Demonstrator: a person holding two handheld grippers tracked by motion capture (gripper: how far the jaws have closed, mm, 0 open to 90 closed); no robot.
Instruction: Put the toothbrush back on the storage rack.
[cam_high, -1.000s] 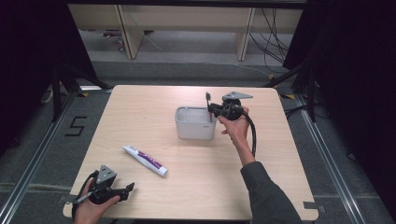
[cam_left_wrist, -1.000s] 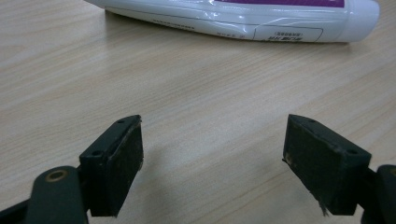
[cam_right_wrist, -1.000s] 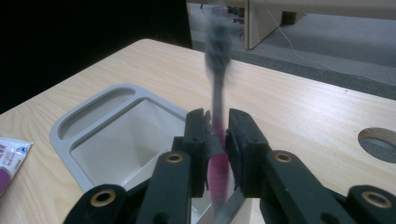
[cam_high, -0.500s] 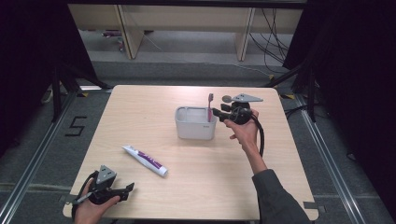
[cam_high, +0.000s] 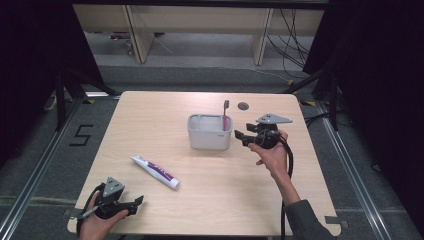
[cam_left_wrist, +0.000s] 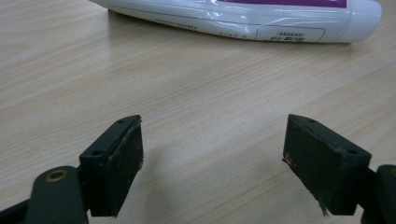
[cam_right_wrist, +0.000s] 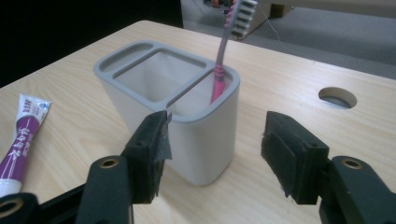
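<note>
A grey holder (cam_high: 209, 131) (cam_right_wrist: 177, 116) with three slots stands mid-table. A pink toothbrush (cam_high: 225, 116) (cam_right_wrist: 223, 51) stands bristles up in its narrow right-hand slot. My right gripper (cam_high: 239, 136) (cam_right_wrist: 215, 149) is open just right of the holder, nothing between its jaws. A white and purple toothpaste tube (cam_high: 155, 171) (cam_left_wrist: 243, 18) (cam_right_wrist: 21, 135) lies flat left of the holder. My left gripper (cam_high: 136, 204) (cam_left_wrist: 212, 163) rests open at the near left corner of the table, a short way from the tube.
A round cable hole (cam_high: 243, 106) (cam_right_wrist: 337, 97) sits in the tabletop (cam_high: 150, 120) behind the right gripper. Past the far edge are shelf legs and cables on the floor. A floor mark "5" (cam_high: 80, 135) lies left of the table.
The right gripper lowered the toothbrush into the holder's slot, let go of it and drew back toward the near right. The left gripper stayed put.
</note>
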